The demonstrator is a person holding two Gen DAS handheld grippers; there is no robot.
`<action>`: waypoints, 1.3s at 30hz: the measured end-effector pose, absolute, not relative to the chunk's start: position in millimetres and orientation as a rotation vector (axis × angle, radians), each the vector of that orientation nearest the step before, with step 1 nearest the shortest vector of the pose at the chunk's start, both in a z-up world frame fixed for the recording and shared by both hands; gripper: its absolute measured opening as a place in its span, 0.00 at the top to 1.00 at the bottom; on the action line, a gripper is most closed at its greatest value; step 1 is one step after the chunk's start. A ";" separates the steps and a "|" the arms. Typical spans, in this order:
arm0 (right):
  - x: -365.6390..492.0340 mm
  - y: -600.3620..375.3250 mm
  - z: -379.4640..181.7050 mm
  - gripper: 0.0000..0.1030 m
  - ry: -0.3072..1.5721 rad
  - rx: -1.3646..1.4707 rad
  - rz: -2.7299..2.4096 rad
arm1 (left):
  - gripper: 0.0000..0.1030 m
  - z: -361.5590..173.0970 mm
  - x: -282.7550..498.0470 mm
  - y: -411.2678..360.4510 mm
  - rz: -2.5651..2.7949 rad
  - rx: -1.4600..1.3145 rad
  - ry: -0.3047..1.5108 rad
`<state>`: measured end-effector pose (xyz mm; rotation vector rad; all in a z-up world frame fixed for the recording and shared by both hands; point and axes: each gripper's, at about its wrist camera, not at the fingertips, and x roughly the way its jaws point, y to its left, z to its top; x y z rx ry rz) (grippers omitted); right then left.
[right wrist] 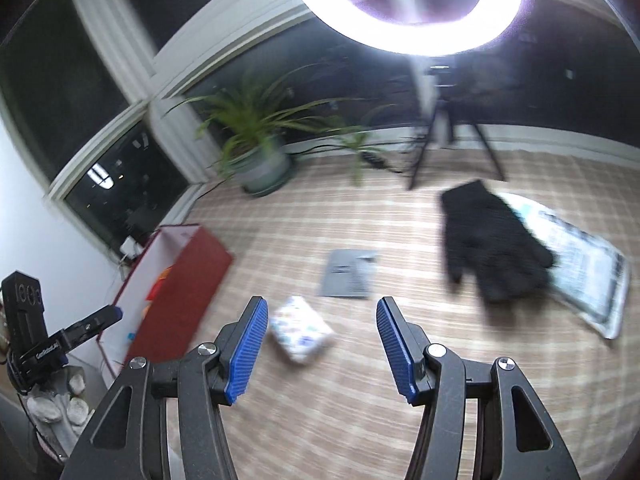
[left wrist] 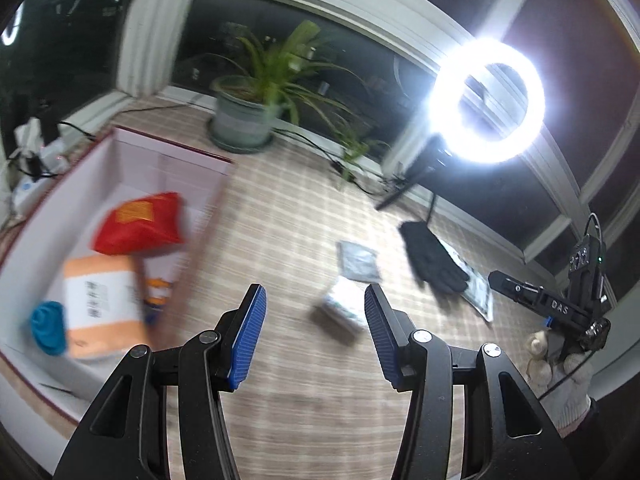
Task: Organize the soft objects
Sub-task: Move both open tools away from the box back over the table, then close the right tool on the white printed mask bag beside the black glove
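Observation:
My left gripper [left wrist: 314, 292] hangs open over the checked floor mat, nothing between its blue pads. Left of it stands an open box [left wrist: 168, 152] with a dark red rim. Inside lie a red packet [left wrist: 140, 224], an orange-and-white pack [left wrist: 104, 304] and a blue cloth [left wrist: 48, 326]. My right gripper [right wrist: 322, 304] is open too and holds nothing. Just beyond it on the mat lie a small white tissue pack [right wrist: 300, 332], a flat grey packet [right wrist: 348, 274] and a black glove [right wrist: 492, 240]. The glove rests on a white printed packet [right wrist: 592, 280].
A potted plant [right wrist: 264, 168] stands at the back by the dark windows. A ring light [right wrist: 404, 8] on a tripod [right wrist: 452, 148] stands at the back right, with cables along the wall. A white-gloved hand [left wrist: 568, 388] holds the right gripper.

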<state>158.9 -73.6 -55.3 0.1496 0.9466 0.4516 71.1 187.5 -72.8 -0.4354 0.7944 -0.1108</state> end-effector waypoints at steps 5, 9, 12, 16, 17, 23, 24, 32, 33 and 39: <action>165.7 -142.7 -54.7 0.49 0.939 0.154 0.385 | 0.51 -76.1 83.4 128.5 -0.164 -0.423 0.816; 178.1 -194.7 -53.1 0.49 0.939 0.158 0.367 | 0.51 -82.1 94.2 80.4 -0.205 -0.430 0.829; 189.6 -237.0 -54.3 0.49 0.931 0.170 0.364 | 0.51 -88.2 100.2 47.4 -0.231 -0.442 0.838; 210.0 -282.2 -61.6 0.49 0.957 0.210 0.369 | 0.51 -99.0 112.5 8.4 -0.266 -0.470 0.873; 215.3 -290.3 -64.3 0.49 0.967 0.212 0.373 | 0.51 -101.4 115.6 -1.6 -0.275 -0.470 0.880; 255.4 -321.7 -80.1 0.49 1.033 0.139 0.400 | 0.51 -111.0 133.4 -45.6 -0.300 -0.466 0.908; 263.0 -324.4 -84.1 0.49 1.047 0.123 0.409 | 0.51 -113.1 137.9 -53.1 -0.308 -0.465 0.914; 327.6 -333.1 -125.8 0.49 1.173 0.078 0.490 | 0.51 -131.2 164.7 -96.4 -0.355 -0.452 0.971; 335.8 -334.1 -131.1 0.49 1.186 0.078 0.497 | 0.51 -133.8 168.3 -100.9 -0.358 -0.449 0.978; 374.0 -341.0 -154.6 0.49 1.246 0.090 0.559 | 0.51 -153.5 189.9 -126.1 -0.369 -0.444 1.019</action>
